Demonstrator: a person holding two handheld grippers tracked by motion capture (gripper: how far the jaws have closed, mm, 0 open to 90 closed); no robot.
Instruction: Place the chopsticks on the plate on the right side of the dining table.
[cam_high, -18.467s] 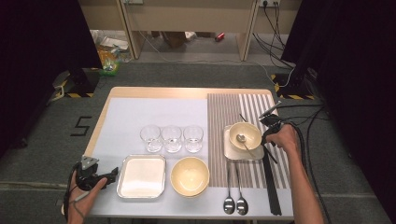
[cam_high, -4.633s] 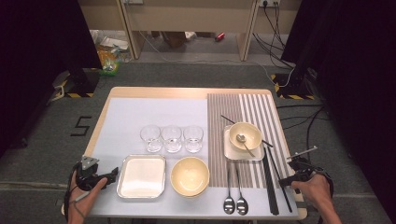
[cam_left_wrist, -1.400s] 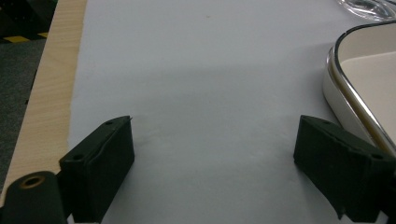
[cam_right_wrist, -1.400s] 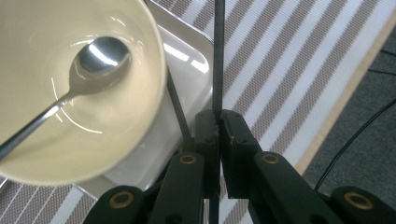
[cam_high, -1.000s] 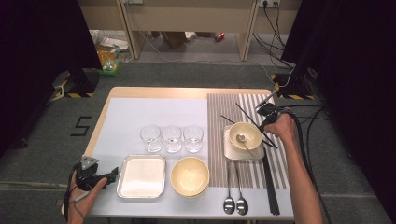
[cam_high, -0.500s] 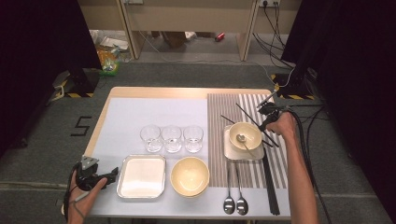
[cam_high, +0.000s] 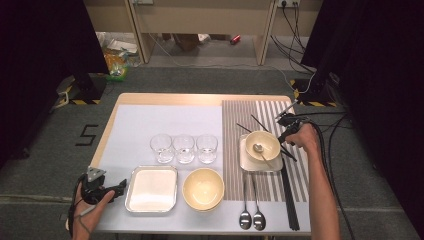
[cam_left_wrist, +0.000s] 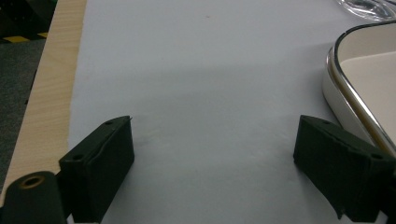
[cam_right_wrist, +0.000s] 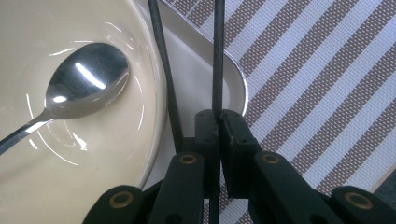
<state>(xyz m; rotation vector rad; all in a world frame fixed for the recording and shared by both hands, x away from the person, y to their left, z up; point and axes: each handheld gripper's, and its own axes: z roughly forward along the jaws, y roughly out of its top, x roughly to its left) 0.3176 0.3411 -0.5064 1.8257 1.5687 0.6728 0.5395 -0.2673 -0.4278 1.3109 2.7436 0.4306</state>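
Chopsticks (cam_right_wrist: 217, 56) sit pinched between the right gripper's (cam_right_wrist: 218, 122) closed jaws beside the bowl (cam_right_wrist: 70, 93), likely for placing there, while the left gripper (cam_left_wrist: 212, 163) rests spread apart.

A lab recording station is indicated. The table (cam_high: 165, 107) is set on grey carpet, flanked by black curtains (cam_high: 45, 55). Hazard-striped stand bases (cam_high: 80, 92) are placed beside it, cables (cam_high: 295, 22) are run to wall sockets, and a "5" marking (cam_high: 88, 135) is taped to the floor.
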